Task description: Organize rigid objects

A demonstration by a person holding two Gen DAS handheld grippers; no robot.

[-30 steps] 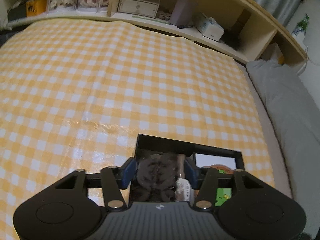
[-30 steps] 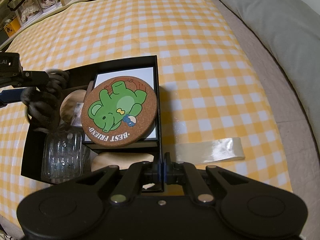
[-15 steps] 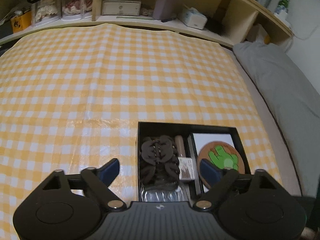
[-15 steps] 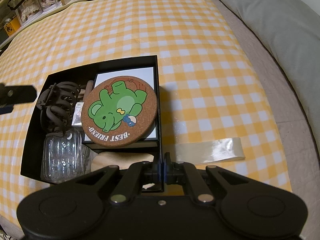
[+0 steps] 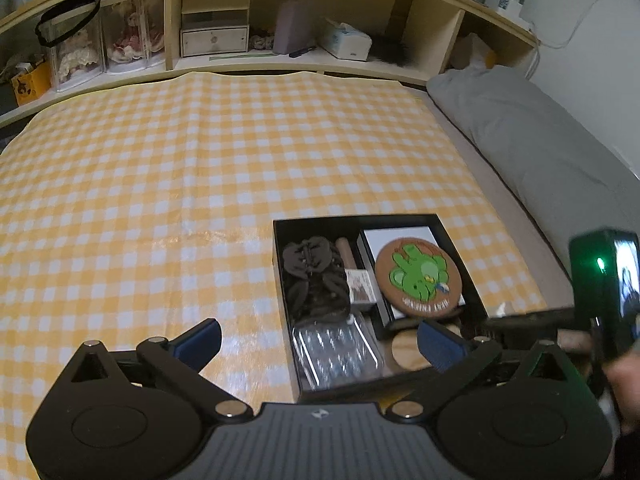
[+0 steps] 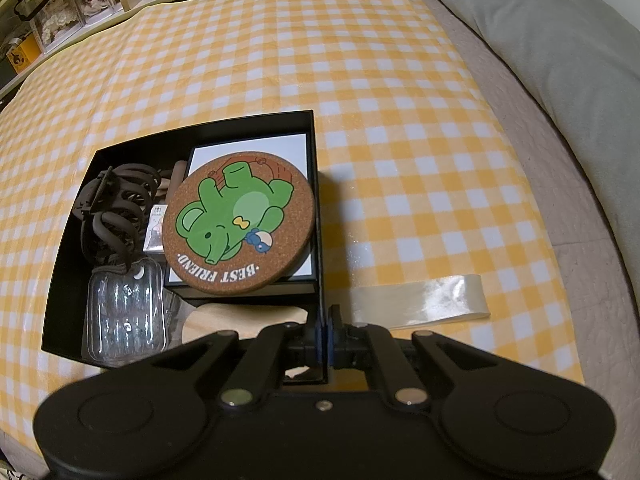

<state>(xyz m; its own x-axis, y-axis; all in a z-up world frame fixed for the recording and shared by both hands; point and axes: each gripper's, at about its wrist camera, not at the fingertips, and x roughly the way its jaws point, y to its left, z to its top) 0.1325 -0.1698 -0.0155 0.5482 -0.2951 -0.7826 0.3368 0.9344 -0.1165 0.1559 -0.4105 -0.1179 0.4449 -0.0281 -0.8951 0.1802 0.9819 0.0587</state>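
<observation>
A black open box (image 5: 280, 256) (image 6: 64, 248) lies on the yellow checked cloth. In it lie a dark brown hair claw (image 5: 314, 280) (image 6: 112, 212), a clear plastic case (image 5: 336, 346) (image 6: 124, 316), a small white carton (image 5: 362, 286) (image 6: 154, 228), a white-topped box (image 5: 400, 236) (image 6: 296, 148) and a cork coaster with a green figure (image 5: 418, 276) (image 6: 244, 224). My left gripper (image 5: 320, 340) is open and empty, above the box's near left part. My right gripper (image 6: 325, 334) is shut on the box's near right wall.
A strip of clear tape (image 6: 420, 300) lies on the cloth right of the box. A grey pillow (image 5: 532, 140) (image 6: 560, 40) lies along the right. Wooden shelves (image 5: 248, 32) with boxes and dolls stand at the back. The right gripper's body shows in the left wrist view (image 5: 604, 288).
My left gripper let go of the hair claw, which now lies in the box. It opened wide and drew up and back. The right gripper has not moved.
</observation>
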